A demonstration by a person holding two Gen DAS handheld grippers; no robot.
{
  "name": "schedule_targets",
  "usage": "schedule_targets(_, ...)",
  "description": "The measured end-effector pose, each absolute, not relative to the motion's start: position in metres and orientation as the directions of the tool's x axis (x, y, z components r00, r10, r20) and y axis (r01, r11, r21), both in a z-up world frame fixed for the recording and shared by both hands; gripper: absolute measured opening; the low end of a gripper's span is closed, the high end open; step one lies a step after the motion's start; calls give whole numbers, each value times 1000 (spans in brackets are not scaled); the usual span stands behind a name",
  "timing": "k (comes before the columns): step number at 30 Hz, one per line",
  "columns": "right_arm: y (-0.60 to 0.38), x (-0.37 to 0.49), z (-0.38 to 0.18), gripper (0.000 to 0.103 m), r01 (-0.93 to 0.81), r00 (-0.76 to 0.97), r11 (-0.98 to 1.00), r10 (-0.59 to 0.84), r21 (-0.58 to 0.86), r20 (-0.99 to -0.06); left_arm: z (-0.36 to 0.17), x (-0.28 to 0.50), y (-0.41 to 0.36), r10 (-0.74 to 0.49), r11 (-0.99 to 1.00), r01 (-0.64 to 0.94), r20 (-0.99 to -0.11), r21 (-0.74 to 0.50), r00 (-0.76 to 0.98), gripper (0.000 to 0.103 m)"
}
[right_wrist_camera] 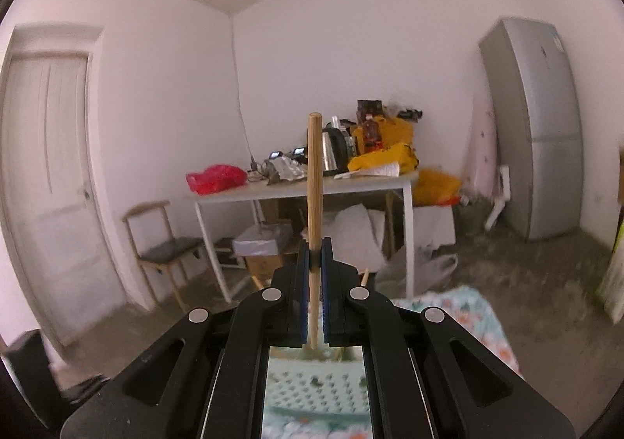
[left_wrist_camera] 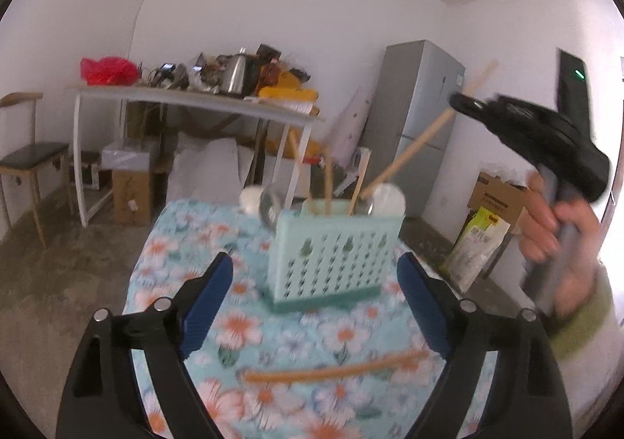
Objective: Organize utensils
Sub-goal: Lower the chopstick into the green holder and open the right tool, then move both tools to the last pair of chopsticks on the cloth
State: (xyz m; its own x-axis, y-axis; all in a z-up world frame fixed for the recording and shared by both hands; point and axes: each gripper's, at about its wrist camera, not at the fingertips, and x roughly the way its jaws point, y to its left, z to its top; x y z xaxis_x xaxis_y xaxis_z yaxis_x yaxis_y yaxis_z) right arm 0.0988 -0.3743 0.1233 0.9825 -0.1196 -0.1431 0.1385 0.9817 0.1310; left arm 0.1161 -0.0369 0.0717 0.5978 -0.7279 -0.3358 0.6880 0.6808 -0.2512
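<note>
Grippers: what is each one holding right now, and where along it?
Right gripper clamps a chopstick near its lower part, most of it above the pads. Left gripper is open, holding nothing.

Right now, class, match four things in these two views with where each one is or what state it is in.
Things:
1. left hand-held gripper
2. right hand-held gripper
3. loose chopstick
4. utensil basket

States:
A. lying flat on the floral cloth
B. standing on the cloth, chopsticks and spoons inside
C. open, nothing between its pads
D. shut on a chopstick

Pairs: 1-C, 2-D, 3-A, 4-B
</note>
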Motion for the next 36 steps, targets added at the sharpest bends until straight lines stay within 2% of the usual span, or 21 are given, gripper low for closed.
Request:
schedule_targets(8, -363, 138, 80, 4, 144, 959, 989, -134, 24, -251, 59, 119, -22, -710, 698, 671, -360, -250, 605, 86)
schedule_targets(12, -362, 140, 66, 5, 131, 946, 991, -121, 14, -301, 59, 121, -21, -710, 699, 669, -356, -253, 607, 88)
schedule_targets(13, -361, 136, 65, 6, 123, 946, 992, -112, 18, -303, 59, 121, -21, -711, 698, 669, -356, -254, 607, 88)
schedule_targets(15, -361, 126, 66, 16, 122, 949, 992, -110, 21, -296, 58, 122, -22, -710, 698, 670, -358, -252, 606, 88)
schedule_targets(17, -361, 118, 68, 20, 119, 952, 993, -107, 27, -286, 57, 122, -24, -709, 698, 672, -366, -247, 603, 88)
schedule_targets(26, -361, 62, 73, 28, 110, 960, 989, -81, 96, -267, 57, 119, -32, -707, 696, 682, -383, -227, 594, 90)
schedule_targets(28, -362, 50, 68, 32, 123, 952, 986, -85, 114, -295, 57, 118, -35, -701, 698, 683, -398, -215, 592, 91)
schedule_targets(30, -365, 41, 60, 43, 135, 936, 982, -82, 131, -343, 54, 117, -42, -686, 704, 684, -428, -191, 588, 92)
schedule_targets(32, -368, 35, 48, 47, 150, 916, 976, -77, 160, -393, 51, 116, -48, -661, 719, 677, -460, -158, 593, 93)
schedule_targets(36, -374, 32, 14, 48, 220, 832, 959, -89, 178, -547, 36, 118, -64, -564, 763, 645, -543, -55, 621, 94)
